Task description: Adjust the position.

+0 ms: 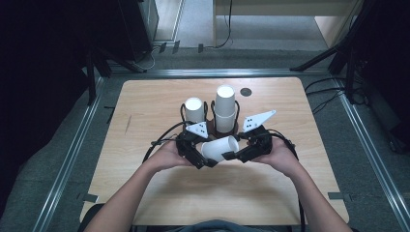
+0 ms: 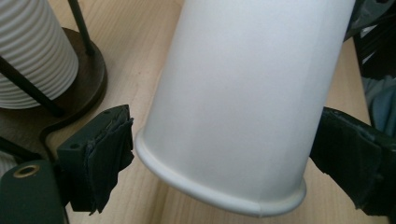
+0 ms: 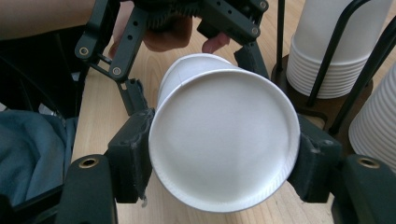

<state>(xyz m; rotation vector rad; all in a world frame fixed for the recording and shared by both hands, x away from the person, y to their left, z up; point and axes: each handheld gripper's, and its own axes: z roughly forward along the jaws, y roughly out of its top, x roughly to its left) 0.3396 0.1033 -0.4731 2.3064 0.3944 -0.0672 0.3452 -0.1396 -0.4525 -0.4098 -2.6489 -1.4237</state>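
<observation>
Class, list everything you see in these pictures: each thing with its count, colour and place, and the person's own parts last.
Loose paper cup: one, white, on its side above the table between both tongs.
Cup stacks: two, white, in the holder behind the hands; the right one is taller.
Cup holder: one, dark base with black wire uprights, mid-table.
Table: one, light wood.
Round disc: one, dark, far table edge.
Left tongs: black, open around the cup's side.
Right tongs: black, clamped on the cup's base end.
Forearms: two, entering from below.

Smooth matt paper cup [image 2: 243, 107]; pale wood-grain table [image 1: 159, 106].
</observation>
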